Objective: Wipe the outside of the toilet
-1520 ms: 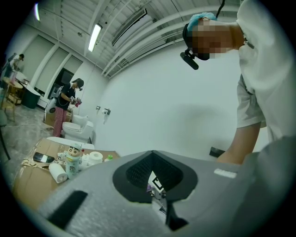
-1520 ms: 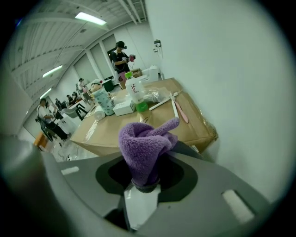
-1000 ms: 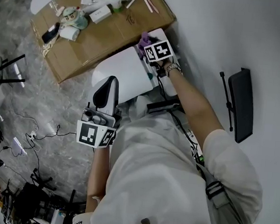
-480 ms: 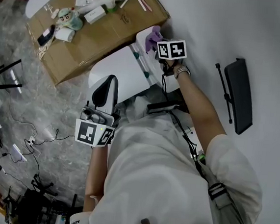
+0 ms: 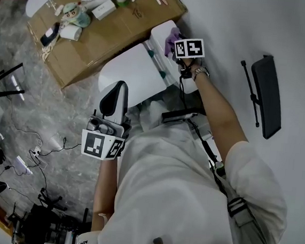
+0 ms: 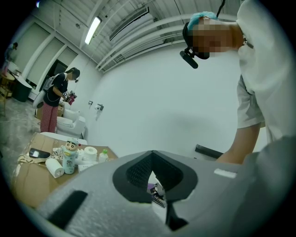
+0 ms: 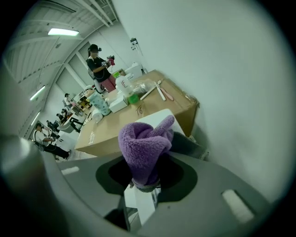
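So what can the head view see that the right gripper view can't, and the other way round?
Only the head view shows the left gripper, the toilet lid and a long black object off to the right. Only the right gripper view shows the right gripper with its jaws shut on the purple cloth, a person standing far off and a ceiling light. Both show that cloth and the cluttered cardboard box.

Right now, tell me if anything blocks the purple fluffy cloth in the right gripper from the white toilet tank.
Nothing visible does. The right gripper is shut on the purple fluffy cloth directly over the white toilet tank; the brown cardboard box stands beyond it.
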### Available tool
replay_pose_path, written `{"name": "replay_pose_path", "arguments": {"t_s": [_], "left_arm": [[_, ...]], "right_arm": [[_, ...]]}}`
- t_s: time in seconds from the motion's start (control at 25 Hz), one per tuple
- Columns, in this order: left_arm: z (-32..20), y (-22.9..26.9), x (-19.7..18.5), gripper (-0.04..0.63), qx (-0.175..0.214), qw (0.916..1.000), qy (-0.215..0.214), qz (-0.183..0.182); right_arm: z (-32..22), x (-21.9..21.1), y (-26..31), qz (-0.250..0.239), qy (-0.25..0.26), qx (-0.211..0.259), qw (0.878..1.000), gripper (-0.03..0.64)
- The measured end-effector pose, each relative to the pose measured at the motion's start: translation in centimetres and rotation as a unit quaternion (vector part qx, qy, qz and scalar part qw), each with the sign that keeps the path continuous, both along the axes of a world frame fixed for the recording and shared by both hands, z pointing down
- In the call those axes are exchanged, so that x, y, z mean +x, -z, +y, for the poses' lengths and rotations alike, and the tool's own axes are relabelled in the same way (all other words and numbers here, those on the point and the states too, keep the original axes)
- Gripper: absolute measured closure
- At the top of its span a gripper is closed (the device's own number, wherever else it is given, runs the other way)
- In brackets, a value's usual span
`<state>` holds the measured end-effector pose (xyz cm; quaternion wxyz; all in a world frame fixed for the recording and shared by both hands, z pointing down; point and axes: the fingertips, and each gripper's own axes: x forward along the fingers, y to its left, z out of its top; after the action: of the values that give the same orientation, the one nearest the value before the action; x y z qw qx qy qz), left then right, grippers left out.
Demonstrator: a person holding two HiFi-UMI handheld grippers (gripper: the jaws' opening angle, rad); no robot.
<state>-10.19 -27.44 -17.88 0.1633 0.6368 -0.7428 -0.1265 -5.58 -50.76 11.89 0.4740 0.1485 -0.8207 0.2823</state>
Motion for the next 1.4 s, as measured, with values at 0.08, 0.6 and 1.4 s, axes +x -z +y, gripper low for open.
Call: {"name": "replay_pose_path", "arguments": {"t_s": [0.08,0.6,1.4], "left_arm": [[0.6,0.1,-0.3,0.591,0.001,1.0000,0.000,0.001],[5.1,0.1,-2.1,0.591,0.004,0.9994,-0.034,0.005],[8.7,-0.5,-0.6,0.591,0.011,0.9860,-0.166,0.008]], "right_arm": [[1.2,-0.3,-0.2,0.008,0.003,-0.003,1.000,0.483],[7.2,-0.3,-0.7,0.018,-0.029,-0.002,0.999,0.482],[11.0,10.6,-0.9,0.030,-0.197,-0.004,0.980,0.477]]}}
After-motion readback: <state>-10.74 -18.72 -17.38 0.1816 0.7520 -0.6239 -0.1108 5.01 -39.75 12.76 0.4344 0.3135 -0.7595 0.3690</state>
